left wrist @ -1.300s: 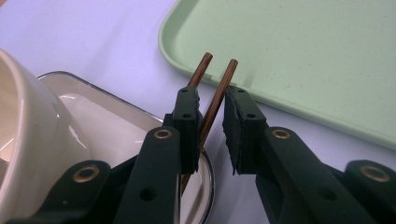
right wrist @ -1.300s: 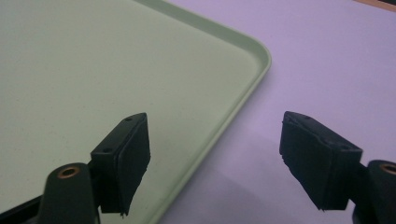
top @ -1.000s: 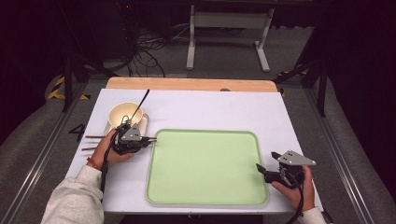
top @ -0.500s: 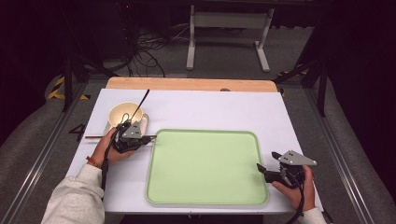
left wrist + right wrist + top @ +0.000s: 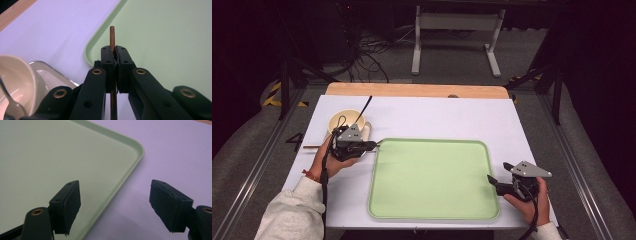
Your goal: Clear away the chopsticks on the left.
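Observation:
My left gripper [image 5: 373,144] is shut on a thin brown stick [image 5: 112,35], held a little above the table at the left edge of the green tray [image 5: 432,180]. In the left gripper view the stick's tip pokes out past the closed pads, over the tray's [image 5: 162,37] corner. The stick's tail [image 5: 314,147] trails left of the hand. My right gripper [image 5: 492,181] rests at the tray's near right corner. It stands open [image 5: 115,202] with nothing between its pads, one over the tray's rim [image 5: 135,157], the other over the white table.
A cream bowl [image 5: 346,121] stands just behind the left hand with a dark-handled utensil [image 5: 365,107] leaning in it. A spoon [image 5: 10,102] lies inside the bowl [image 5: 20,77], which sits by a pale dish [image 5: 52,72]. A wooden strip [image 5: 412,90] runs along the table's far edge.
The left hand has risen slightly with the stick in its gripper. Two sticks lay left of that hand a second ago; one thin line shows there now. The right hand has kept still.

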`<move>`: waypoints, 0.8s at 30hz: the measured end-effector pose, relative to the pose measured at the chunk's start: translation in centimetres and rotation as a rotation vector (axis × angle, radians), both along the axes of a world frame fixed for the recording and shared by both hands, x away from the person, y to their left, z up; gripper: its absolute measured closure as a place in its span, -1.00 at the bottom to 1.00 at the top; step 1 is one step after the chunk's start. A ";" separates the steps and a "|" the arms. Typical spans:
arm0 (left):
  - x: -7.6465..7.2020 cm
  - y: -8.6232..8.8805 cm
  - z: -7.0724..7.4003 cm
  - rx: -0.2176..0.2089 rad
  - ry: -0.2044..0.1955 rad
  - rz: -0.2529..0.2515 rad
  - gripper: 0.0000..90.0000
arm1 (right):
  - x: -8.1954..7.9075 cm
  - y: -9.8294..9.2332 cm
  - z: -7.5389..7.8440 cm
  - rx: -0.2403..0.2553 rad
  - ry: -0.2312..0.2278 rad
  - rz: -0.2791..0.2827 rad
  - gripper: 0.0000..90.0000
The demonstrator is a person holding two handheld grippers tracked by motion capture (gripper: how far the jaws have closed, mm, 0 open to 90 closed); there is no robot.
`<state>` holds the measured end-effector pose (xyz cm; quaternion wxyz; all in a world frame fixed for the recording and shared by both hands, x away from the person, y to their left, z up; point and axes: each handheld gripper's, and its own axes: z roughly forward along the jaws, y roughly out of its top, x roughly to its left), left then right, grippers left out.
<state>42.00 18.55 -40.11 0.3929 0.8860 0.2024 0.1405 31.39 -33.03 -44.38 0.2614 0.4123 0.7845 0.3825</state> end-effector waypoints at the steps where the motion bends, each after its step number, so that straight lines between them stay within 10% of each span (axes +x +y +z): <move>1: -0.1 -0.2 0.2 -0.009 0.005 -0.005 0.92 | 0.0 0.0 0.0 -0.001 0.001 0.000 -0.44; 24: -1.0 -6.8 3.0 -0.127 0.096 0.000 0.92 | 0.0 0.0 0.2 0.004 -0.011 0.003 -0.43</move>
